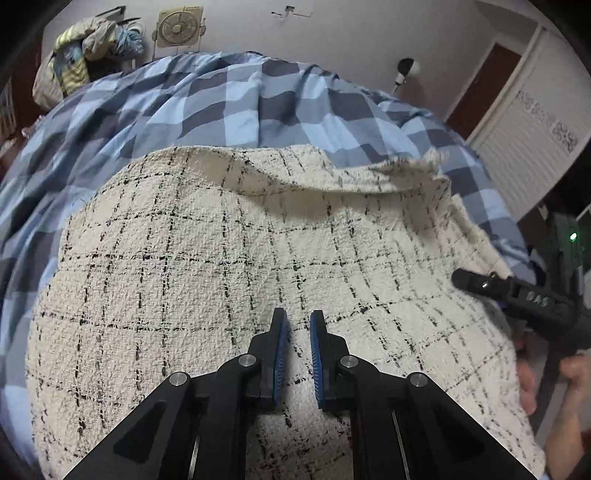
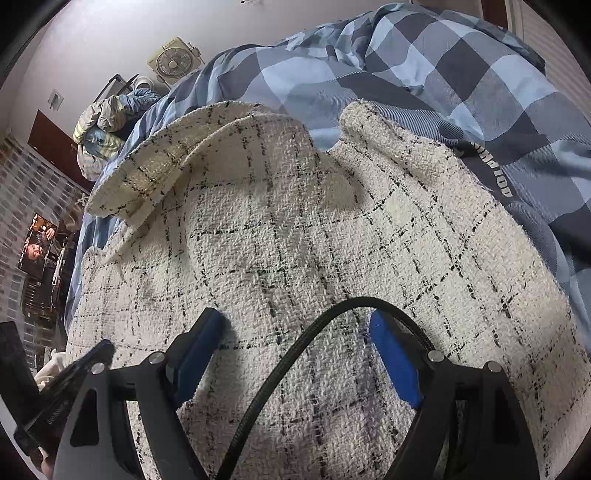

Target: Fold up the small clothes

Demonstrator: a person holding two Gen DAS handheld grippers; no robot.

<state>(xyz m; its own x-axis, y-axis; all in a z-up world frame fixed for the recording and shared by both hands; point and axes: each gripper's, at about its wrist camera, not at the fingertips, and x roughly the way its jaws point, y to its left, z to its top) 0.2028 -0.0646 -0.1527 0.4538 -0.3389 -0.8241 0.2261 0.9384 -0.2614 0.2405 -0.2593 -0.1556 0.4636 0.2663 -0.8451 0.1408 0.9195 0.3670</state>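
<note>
A cream tweed garment [image 1: 229, 266] with thin black check lines lies spread on a blue checked duvet [image 1: 207, 99]. My left gripper [image 1: 298, 325] hovers over the garment's near middle, its blue pads almost together with nothing between them. My right gripper [image 2: 295, 328] stands open over the same garment [image 2: 295, 229], its blue pads far apart and no cloth between them. A black cable [image 2: 280, 365] loops in front of it. At the far left of the right wrist view a flap [image 2: 166, 162] of the garment lies doubled over. One finger [image 1: 480, 285] of the right gripper shows at the garment's right edge.
A heap of clothes [image 1: 92, 44] and a box fan [image 1: 181, 27] stand beyond the bed by the wall. A dark blue cloth with lettering [image 2: 495, 173] lies beside the garment. A hand [image 1: 528, 373] shows at the right. A brown door [image 1: 484, 85] and a white wardrobe [image 1: 524, 129] lie behind.
</note>
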